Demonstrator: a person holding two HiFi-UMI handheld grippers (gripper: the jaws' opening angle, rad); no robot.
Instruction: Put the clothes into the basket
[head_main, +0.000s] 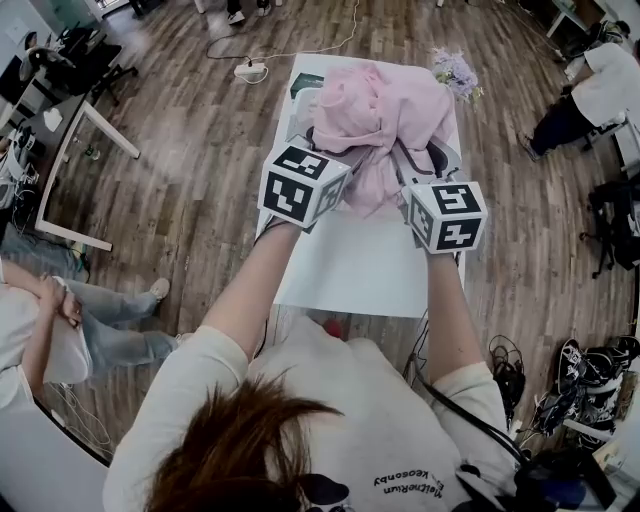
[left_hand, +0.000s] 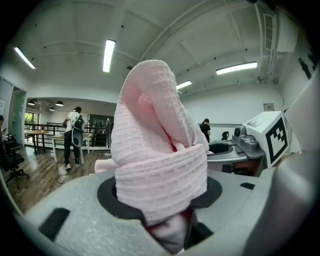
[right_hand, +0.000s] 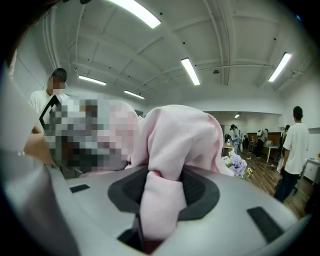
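Pinched tight in my left tongs (left_hand: 165, 202) is a fold of the pink cloth (head_main: 385, 115); my right tongs (right_hand: 159, 202) squeeze another fold; it bunches just ahead of both, above the white surface (head_main: 350, 272).

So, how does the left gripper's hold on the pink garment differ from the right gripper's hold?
The left gripper clamps a thick, ribbed bundle of the pink garment, while the right gripper pinches a thinner, smooth fold. The left gripper's jaws stand wider apart; the right gripper's jaws are closer together. Both are shut on the same garment over the white table.
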